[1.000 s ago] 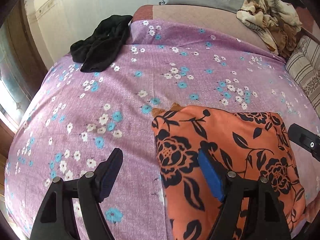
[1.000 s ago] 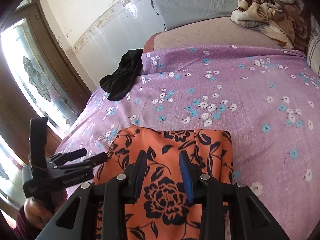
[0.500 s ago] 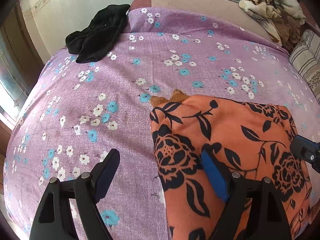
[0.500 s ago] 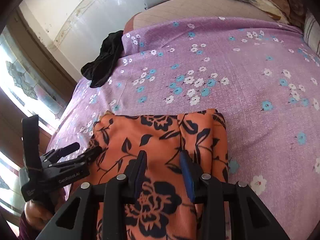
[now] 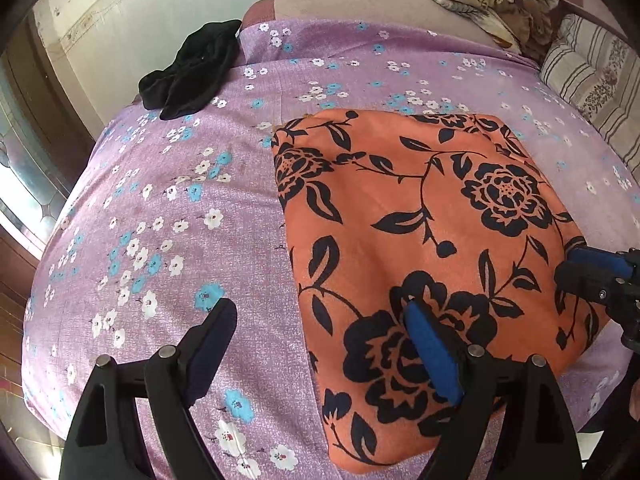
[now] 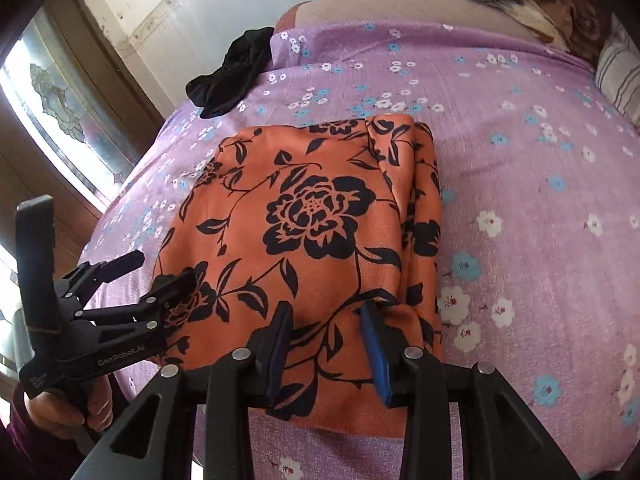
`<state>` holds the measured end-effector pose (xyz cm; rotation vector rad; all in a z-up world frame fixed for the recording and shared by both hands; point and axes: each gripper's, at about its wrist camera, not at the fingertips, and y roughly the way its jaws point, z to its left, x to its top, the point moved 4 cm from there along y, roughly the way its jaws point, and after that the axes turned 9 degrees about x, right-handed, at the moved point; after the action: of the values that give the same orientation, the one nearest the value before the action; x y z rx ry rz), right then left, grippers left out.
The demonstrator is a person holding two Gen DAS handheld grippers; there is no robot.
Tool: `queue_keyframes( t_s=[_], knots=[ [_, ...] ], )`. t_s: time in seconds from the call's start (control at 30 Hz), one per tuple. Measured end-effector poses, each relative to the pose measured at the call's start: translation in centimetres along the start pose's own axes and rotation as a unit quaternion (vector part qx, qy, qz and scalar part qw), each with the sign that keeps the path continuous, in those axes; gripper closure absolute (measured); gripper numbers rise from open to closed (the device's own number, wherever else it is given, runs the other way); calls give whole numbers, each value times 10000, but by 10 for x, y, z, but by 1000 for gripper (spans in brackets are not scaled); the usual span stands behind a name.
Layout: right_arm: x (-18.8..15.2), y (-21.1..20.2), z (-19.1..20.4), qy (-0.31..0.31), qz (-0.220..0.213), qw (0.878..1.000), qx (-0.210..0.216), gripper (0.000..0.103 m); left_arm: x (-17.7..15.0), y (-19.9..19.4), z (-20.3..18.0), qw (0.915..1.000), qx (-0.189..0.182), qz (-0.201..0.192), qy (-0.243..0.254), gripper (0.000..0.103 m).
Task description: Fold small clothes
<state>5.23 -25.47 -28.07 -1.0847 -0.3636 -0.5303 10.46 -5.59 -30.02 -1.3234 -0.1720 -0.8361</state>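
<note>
1. Bed (image 5: 168,240) under a purple floral sheet fills the room.
2. Pale wall (image 5: 132,40) with a patterned border behind.
3. Daylight through a leaded-glass window (image 6: 60,96), dark wooden frame.
4. Striped pillow (image 5: 592,76) far right.

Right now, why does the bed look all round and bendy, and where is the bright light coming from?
Left wrist view: the fisheye lens bulges the purple sheet and darkens the corners. Right wrist view: daylight glares through the patterned window, washing it out; the orange cloth stays sharp and evenly lit.
</note>
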Motion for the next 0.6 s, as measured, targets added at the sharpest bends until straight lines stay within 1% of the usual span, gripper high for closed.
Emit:
queue_keyframes(
  t_s=[0.03,0.1,0.17,0.2,0.23,0.27,0.33,0.43,0.5,0.6],
  knots=[
    [2,-4,1,21,-62,10000,49,64,0,-7,3,10000,15,-43,-68,17],
    [4,-15,3,145,-280,9991,274,64,0,-22,10,9996,100,-210,-186,17],
    [5,-31,7,86,-591,9979,260,63,-1,-38,14,9987,235,-368,-251,17],
    [6,-40,10,-15,-765,9969,183,59,-2,-46,17,9983,297,-424,-276,17],
    [6,-50,13,-112,-945,9954,120,44,-2,-54,18,9978,347,-473,-294,17],
    [5,-60,15,-159,-1159,9931,99,36,0,-60,20,9974,388,-528,-304,17],
    [4,-79,21,-241,-1533,9878,157,36,1,-76,23,9958,504,-688,-329,17],
    [6,-98,29,-390,-1850,9818,176,36,5,-97,28,9933,607,-893,-411,16],
    [6,-105,34,-514,-1967,9791,110,36,7,-108,32,9921,610,-966,-524,16],
    [2,-113,40,-659,-2053,9765,-25,36,7,-121,38,9893,719,-1068,-687,16]
  ],
)
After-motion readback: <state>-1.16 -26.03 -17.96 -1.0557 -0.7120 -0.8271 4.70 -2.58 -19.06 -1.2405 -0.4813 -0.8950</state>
